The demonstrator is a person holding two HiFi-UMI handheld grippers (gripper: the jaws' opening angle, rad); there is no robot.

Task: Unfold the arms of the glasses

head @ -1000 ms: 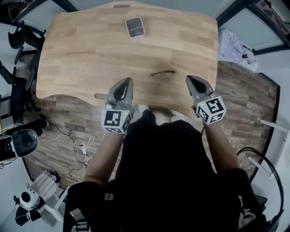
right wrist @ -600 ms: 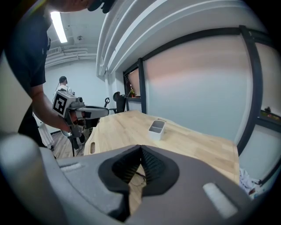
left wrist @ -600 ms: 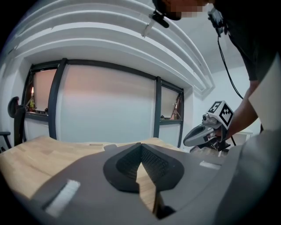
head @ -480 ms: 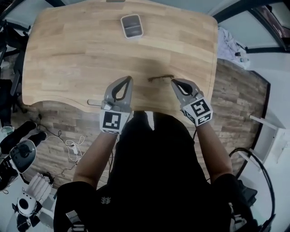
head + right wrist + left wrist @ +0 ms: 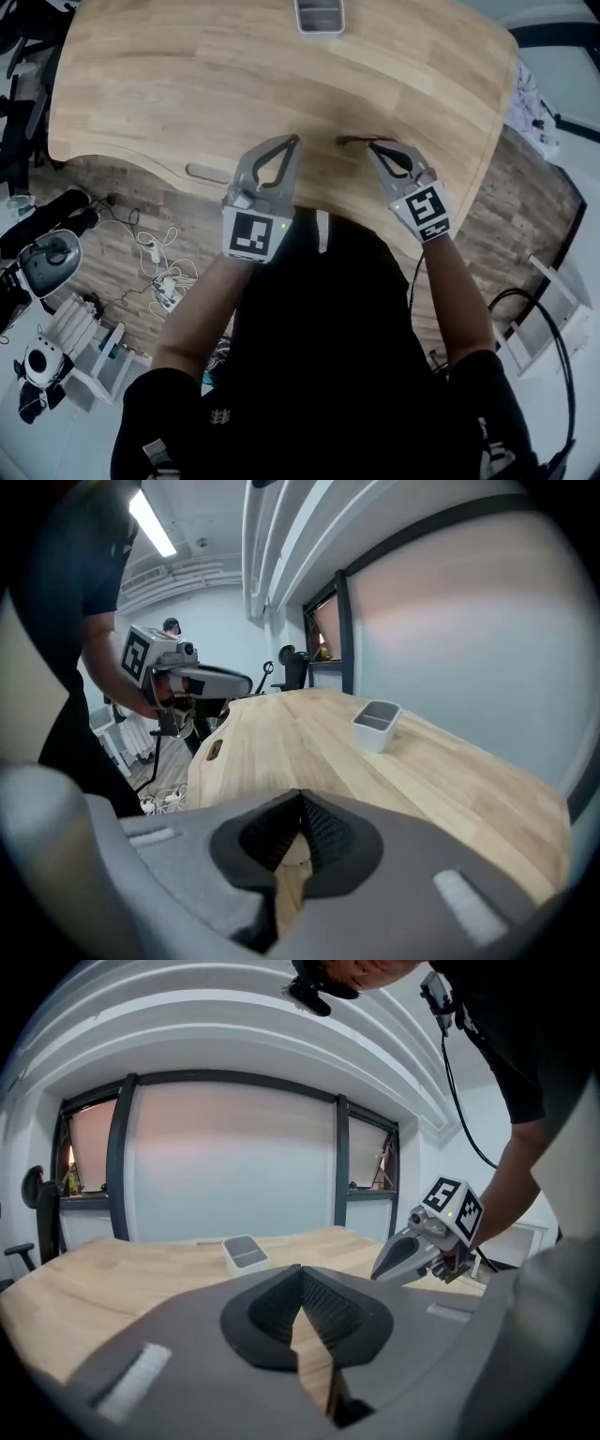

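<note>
- Both arms of the glasses (image 5: 352, 141) are judged to be still folded, as only one thin dark strip is seen on the table (image 5: 187, 84). All of the unfolding is left to do.
- The glasses are found near the table's near edge, between the two gripper tips, and nothing is gripped yet.
- The left gripper (image 5: 293, 139) is held with its jaws together and empty, a little apart from the frame.
- The right gripper (image 5: 373, 146) is likewise seen closed, with its tip just beside the frame's right end. Contact cannot be told.
- The long axis is laid left to right in the head view, along the near edge. The way the lenses face cannot be made out.
</note>
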